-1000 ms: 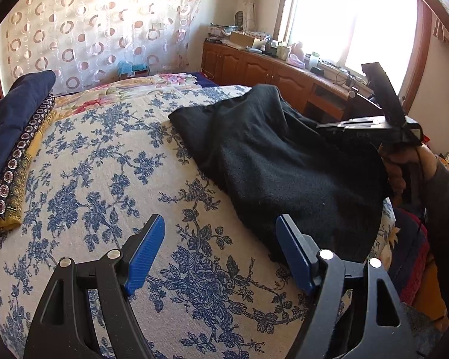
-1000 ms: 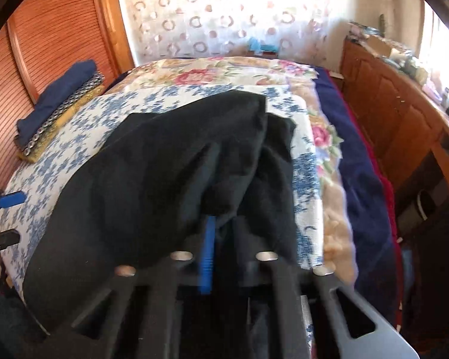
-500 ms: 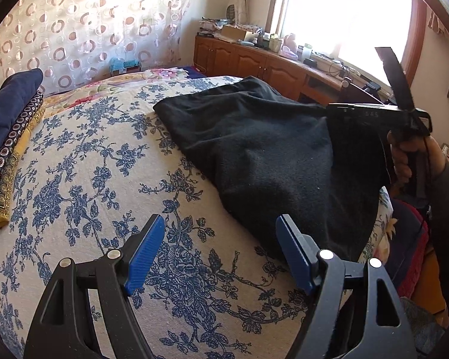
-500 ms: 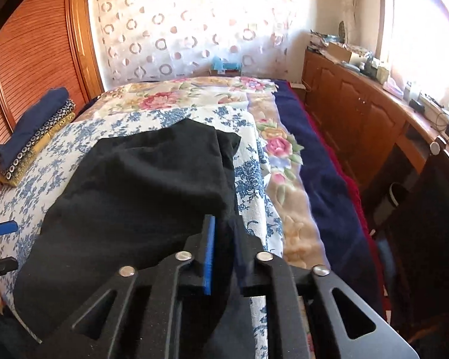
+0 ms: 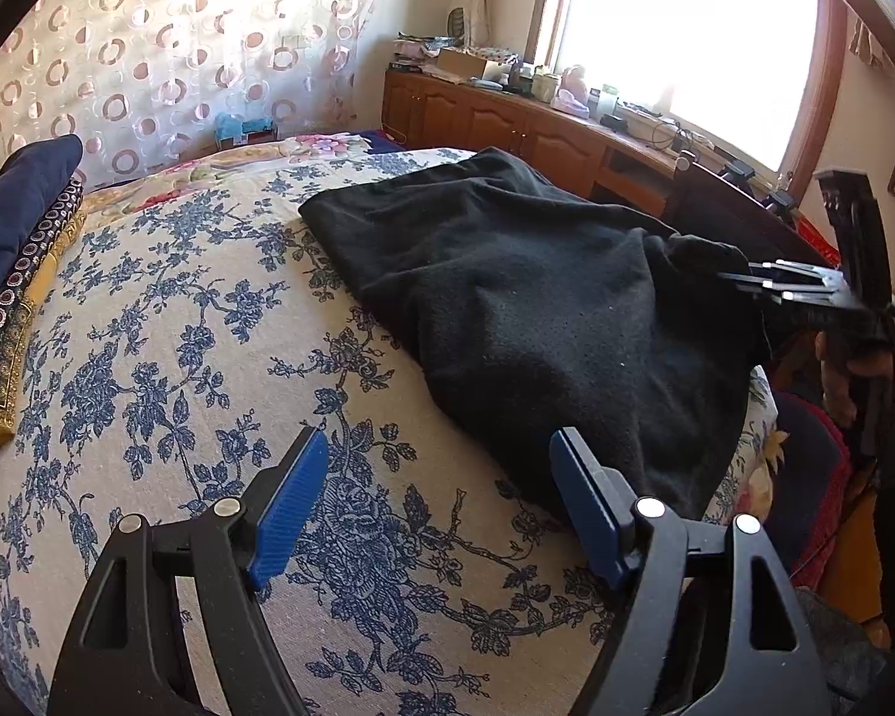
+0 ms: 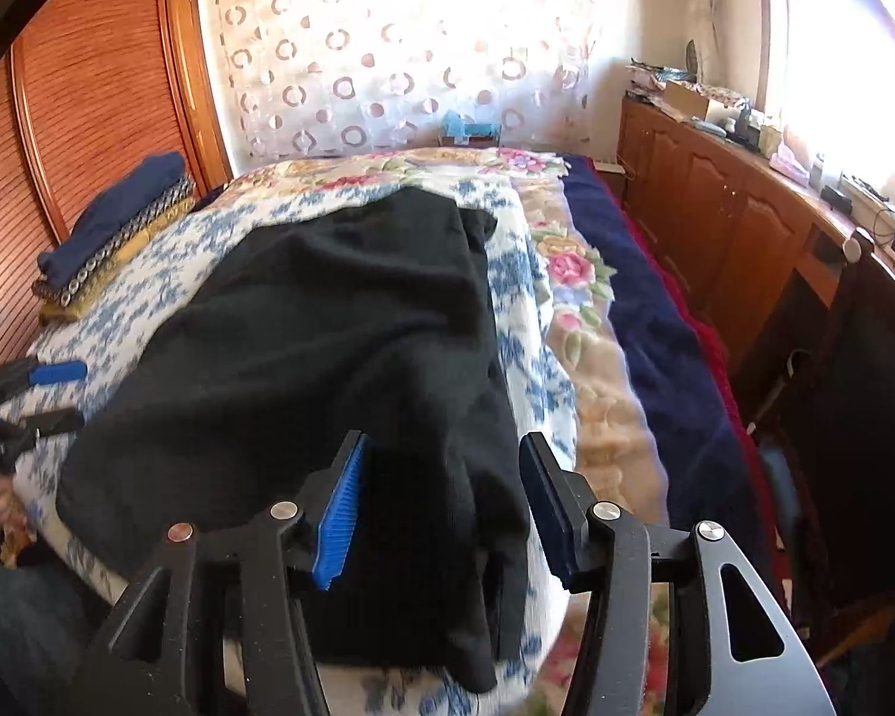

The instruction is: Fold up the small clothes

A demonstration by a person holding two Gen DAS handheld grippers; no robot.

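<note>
Your right tool [image 6: 441,507], jaws wide and empty, straddles the near hem of the black garment [image 6: 328,346], whose long axis runs straight ahead up the bed [image 5: 149,328]; your left tool [image 5: 438,507], also wide, has it ahead-right.

Black garment's [image 6: 340,346] near hem cut off.

A bed covered with a cream cloth printed in blue flowers [image 5: 167,370] carries everything. A rumpled black fleece garment [image 5: 543,322] lies at two o'clock. A stack of folded navy and yellow cloths [image 5: 12,274] sits at ten o'clock.
</note>
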